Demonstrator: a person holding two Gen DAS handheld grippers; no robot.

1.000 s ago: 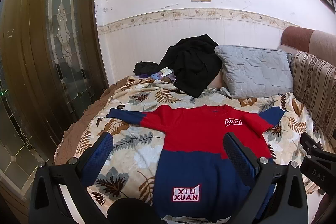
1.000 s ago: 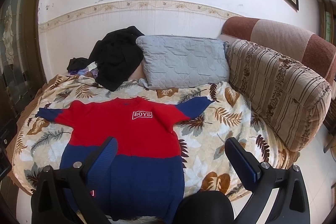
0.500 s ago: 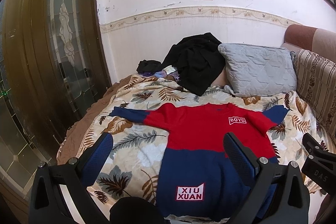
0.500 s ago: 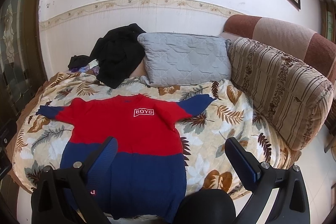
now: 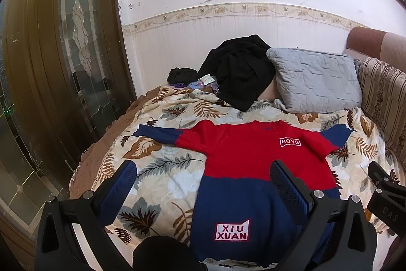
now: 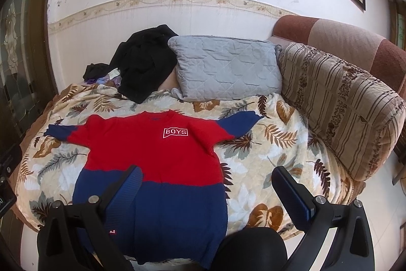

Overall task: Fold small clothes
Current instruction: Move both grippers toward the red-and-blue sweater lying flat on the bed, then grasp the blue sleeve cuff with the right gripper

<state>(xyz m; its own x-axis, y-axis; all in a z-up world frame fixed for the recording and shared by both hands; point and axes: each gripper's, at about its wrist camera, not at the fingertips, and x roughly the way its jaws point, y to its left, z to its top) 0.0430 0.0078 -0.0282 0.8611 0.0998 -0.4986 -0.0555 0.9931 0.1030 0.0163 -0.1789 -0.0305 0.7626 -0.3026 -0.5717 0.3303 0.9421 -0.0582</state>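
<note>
A small red and navy sweater (image 5: 243, 169) lies flat, face up, on the leaf-print blanket (image 5: 162, 169), sleeves spread, hem toward me; it also shows in the right wrist view (image 6: 157, 164). It reads BOYS on the chest and XIU XUAN near the hem. My left gripper (image 5: 203, 179) is open and empty, held above the hem's left side. My right gripper (image 6: 206, 182) is open and empty, above the hem's right side. Part of the right gripper shows at the right edge of the left wrist view (image 5: 385, 194).
A grey quilted pillow (image 6: 225, 70) and a heap of black clothes (image 6: 144, 65) lie at the back against the wall. A striped sofa cushion (image 6: 342, 106) bounds the right side. A wooden glass-panelled door (image 5: 66, 55) stands at the left.
Both grippers have drawn back and risen slightly, so the sweater sits a little lower and farther in view. Jaws stay open. The sweater has not moved.
</note>
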